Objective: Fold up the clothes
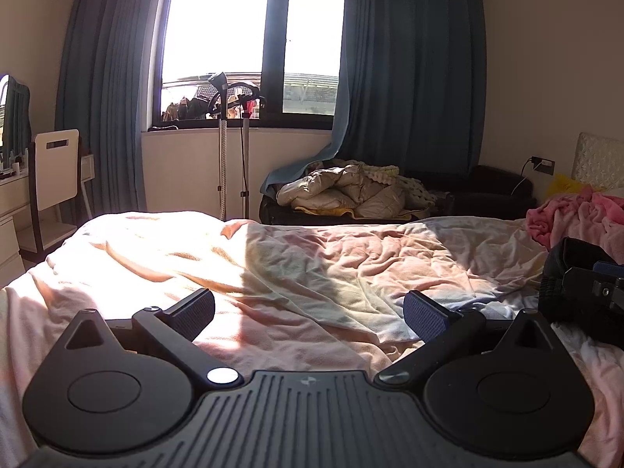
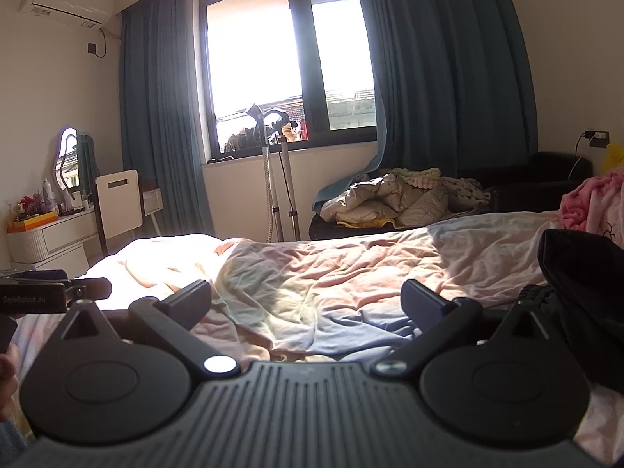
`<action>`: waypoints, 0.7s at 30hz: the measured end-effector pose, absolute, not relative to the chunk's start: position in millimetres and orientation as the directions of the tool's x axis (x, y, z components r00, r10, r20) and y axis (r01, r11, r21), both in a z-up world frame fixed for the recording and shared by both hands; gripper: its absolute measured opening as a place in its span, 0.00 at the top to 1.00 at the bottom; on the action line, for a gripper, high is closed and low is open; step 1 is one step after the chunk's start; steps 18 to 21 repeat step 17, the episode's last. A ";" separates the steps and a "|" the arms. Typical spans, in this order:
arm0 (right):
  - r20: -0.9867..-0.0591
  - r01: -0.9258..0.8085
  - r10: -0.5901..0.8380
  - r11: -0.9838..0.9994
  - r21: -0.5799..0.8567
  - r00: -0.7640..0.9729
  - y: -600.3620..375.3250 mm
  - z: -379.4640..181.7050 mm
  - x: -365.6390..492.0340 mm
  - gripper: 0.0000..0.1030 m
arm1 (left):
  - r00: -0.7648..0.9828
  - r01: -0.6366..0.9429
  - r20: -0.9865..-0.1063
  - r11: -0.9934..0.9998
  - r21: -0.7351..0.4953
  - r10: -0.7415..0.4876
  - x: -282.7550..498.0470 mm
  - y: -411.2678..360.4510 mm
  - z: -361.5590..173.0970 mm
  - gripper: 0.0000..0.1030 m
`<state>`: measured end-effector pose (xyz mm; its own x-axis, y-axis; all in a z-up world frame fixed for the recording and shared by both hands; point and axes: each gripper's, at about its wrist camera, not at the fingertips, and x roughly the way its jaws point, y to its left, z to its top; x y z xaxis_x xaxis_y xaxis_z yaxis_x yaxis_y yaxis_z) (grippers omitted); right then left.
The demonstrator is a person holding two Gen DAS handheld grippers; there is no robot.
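Left wrist view: left gripper [image 1: 309, 310] jaws spread wide, nothing between the 2 pads. Both fingers [image 1: 194, 314] hang just above the rumpled pink sheet [image 1: 312, 257] on the bed; contact with the sheet cannot be told.

Right wrist view: right gripper [image 2: 306, 304] likewise spread to full width, gap empty, fingers over the same sheet. A dark garment [image 2: 581, 292] lies on the bed at the right, just beside the right finger [image 2: 427, 302], bunched in a heap with a gathered waistband edge showing. It is unfolded and not pinched by either claw. In the left wrist view the same dark garment sits at the right edge, partly behind the other gripper's body.

A pink blanket [image 1: 577, 214] is crumpled at the far right of the bed. Sunlight from the window [image 1: 249, 39] washes out the near-left sheet.
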<state>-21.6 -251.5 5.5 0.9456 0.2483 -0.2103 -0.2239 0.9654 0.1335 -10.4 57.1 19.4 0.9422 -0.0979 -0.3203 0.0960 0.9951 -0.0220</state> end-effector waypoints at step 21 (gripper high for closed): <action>-0.228 -0.206 0.232 0.969 0.135 0.945 -251.2 1.2 -19.4 0.00 | 0.953 0.106 -0.284 0.994 -0.016 -0.106 -11.5 56.8 21.9 0.00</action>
